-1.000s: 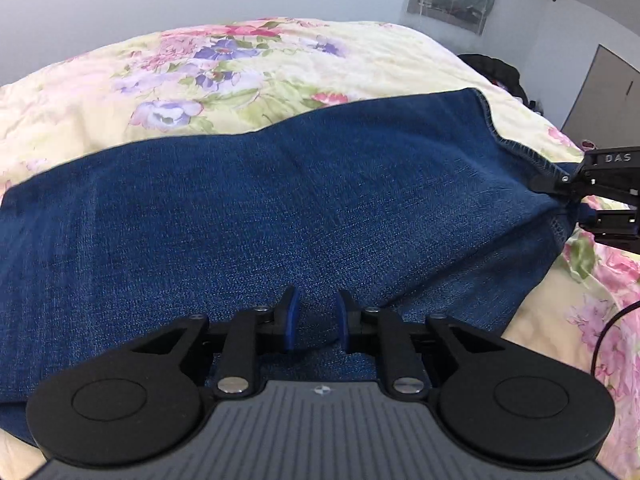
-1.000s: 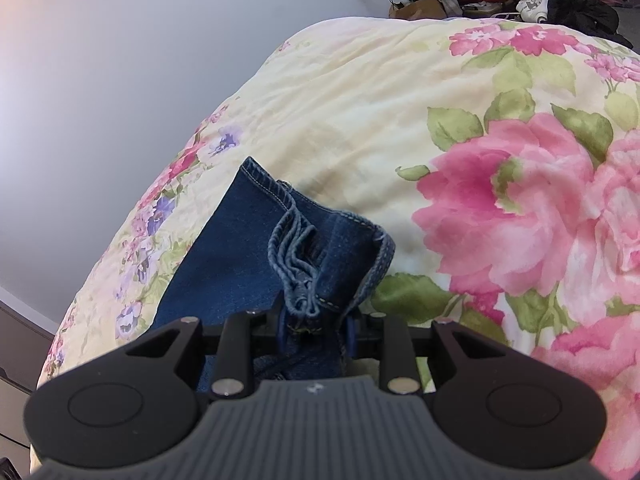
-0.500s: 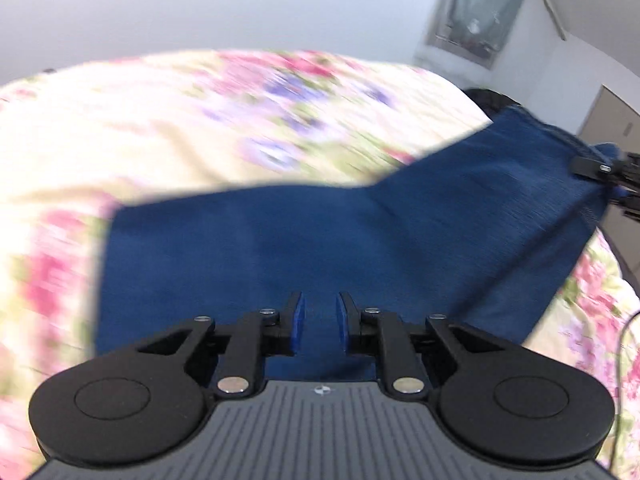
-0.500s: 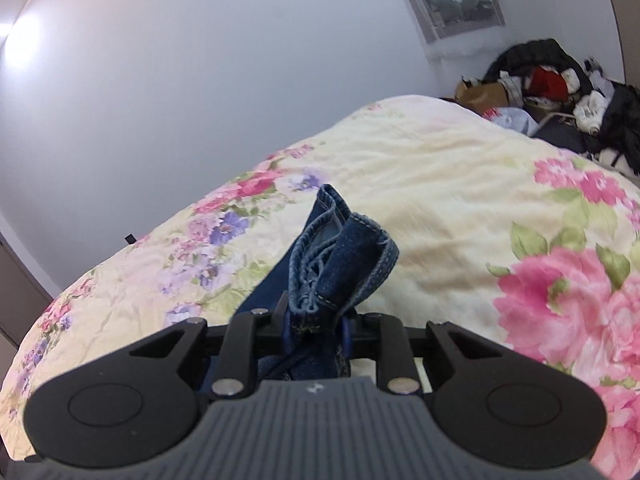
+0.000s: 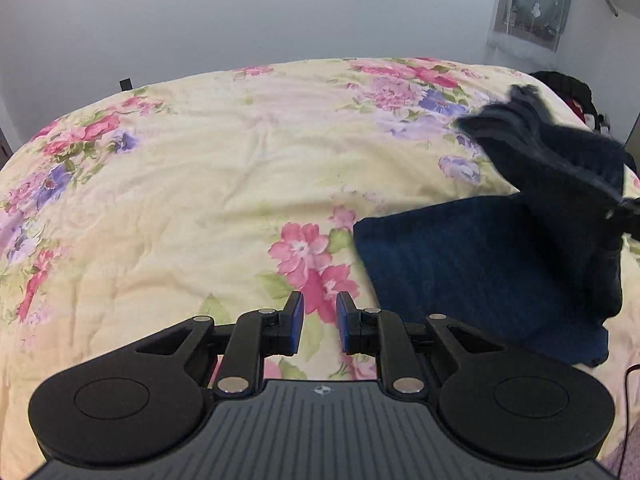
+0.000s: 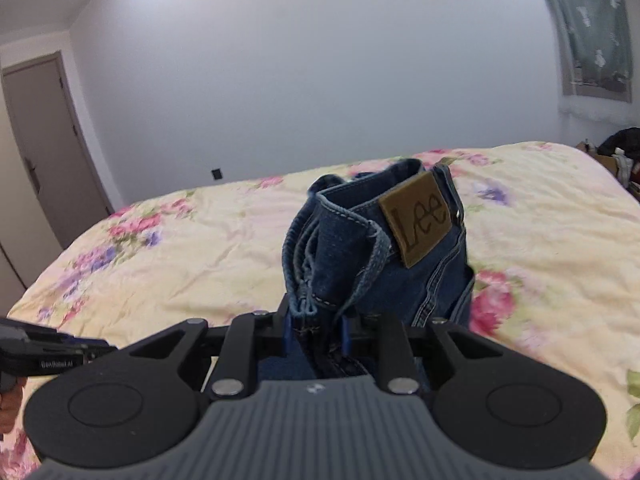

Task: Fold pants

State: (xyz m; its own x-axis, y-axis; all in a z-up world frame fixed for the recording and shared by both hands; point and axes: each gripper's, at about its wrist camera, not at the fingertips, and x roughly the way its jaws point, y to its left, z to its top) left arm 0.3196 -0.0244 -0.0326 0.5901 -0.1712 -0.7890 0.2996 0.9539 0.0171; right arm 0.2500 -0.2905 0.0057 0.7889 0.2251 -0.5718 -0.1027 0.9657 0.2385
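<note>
Waistband of the jeans (image 6: pixel 400 280) is clamped in the right gripper (image 6: pixel 316 334) and lifted off the bed (image 5: pixel 200 200); left gripper (image 5: pixel 319 322) slightly apart, empty. Fold's only partway done, laying down left.

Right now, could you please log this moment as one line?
left hand-held gripper: open, empty | right hand-held gripper: shut on jeans | bedspread: beneath

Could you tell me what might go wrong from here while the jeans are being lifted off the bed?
The right claw pinches only the bunched waistband of the jeans, so the denim may slip out. The left claw holds nothing, so the hanging part of the jeans lies unsupported on the floral bedspread and could fold crookedly.
</note>
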